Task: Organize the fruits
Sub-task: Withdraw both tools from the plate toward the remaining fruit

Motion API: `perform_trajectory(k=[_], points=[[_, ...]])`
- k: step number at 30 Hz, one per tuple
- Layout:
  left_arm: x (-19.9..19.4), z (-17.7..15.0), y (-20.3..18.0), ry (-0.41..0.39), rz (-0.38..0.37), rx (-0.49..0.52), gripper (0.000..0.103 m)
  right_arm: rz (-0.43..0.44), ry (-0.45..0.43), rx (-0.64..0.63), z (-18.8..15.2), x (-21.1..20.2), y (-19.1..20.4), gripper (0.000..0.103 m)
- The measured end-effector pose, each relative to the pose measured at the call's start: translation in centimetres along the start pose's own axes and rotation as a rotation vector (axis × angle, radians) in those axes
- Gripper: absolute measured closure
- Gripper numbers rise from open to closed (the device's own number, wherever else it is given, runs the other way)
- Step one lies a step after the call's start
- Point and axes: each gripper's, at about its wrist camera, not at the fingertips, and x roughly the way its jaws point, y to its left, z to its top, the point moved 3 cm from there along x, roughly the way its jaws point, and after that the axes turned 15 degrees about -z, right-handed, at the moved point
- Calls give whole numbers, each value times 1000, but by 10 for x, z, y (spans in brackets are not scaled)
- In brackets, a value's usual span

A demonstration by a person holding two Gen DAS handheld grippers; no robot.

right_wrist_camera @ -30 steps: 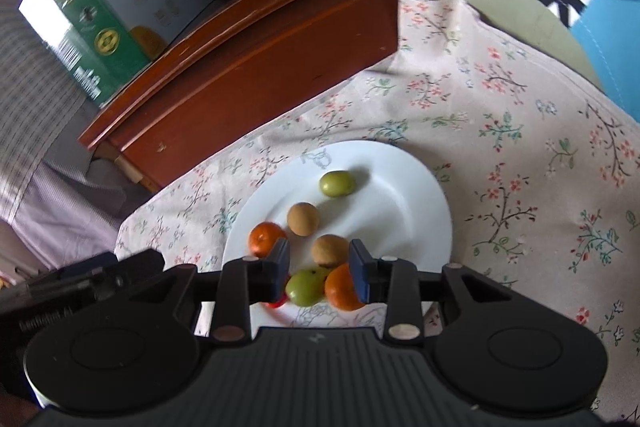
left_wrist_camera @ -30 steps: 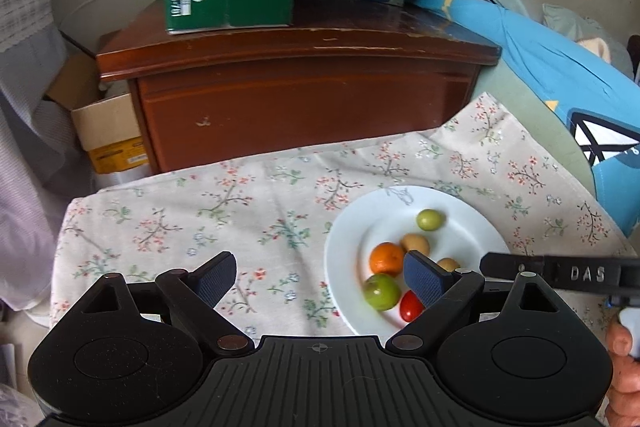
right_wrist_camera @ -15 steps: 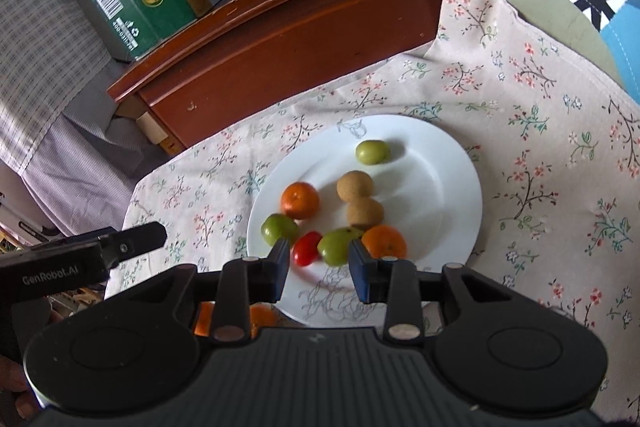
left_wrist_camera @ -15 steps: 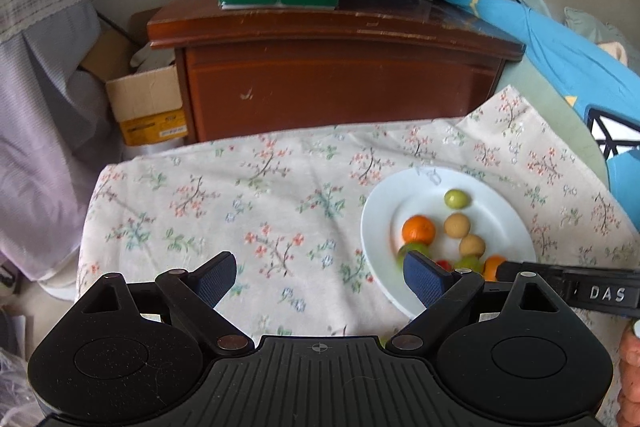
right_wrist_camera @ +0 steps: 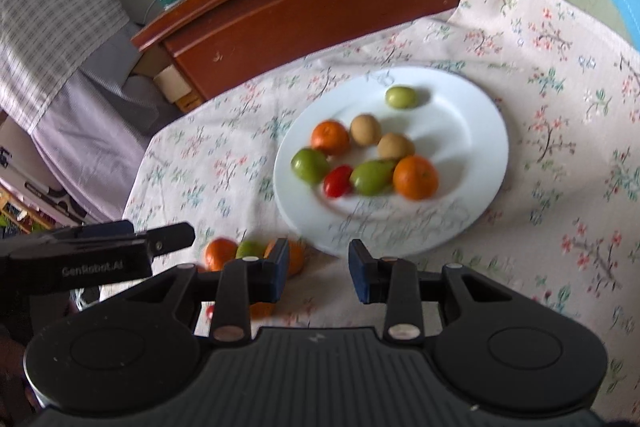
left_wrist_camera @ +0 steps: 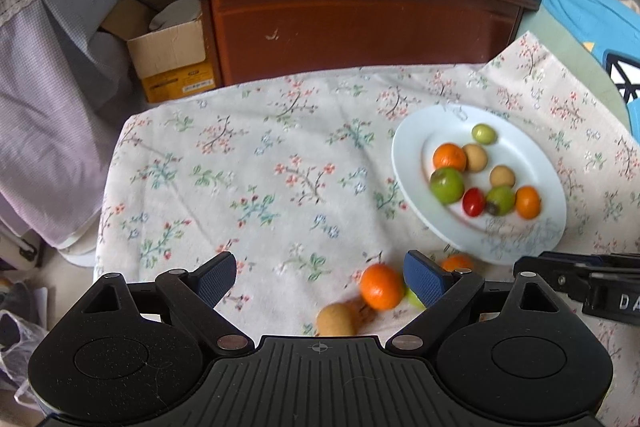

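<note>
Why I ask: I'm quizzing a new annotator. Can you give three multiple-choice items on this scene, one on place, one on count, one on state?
1. The white plate rests on: A the floral tablecloth; B the wooden cabinet; C a cardboard box.
2. Oranges on the plate: A none; B two; C five.
3. The left gripper is: A shut on an orange; B shut on the plate; C open.
Answers: 1 A, the cloth shows all round the plate. 2 B, one orange and another, no more. 3 C, its fingers stand wide apart, pressing on nothing.
</note>
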Motion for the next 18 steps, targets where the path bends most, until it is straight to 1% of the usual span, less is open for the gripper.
perform_trajectory(k=[8, 14, 18], points=[[-3, -13, 11, 19, 7, 3, 11, 64, 53, -35, -23, 8, 19, 69], [1, -21, 13, 37, -5, 19, 11, 98, 55, -58, -27, 12, 30, 69], [3, -25, 14, 44, -5, 20, 11, 97, 63, -68, -29, 17, 36, 69]])
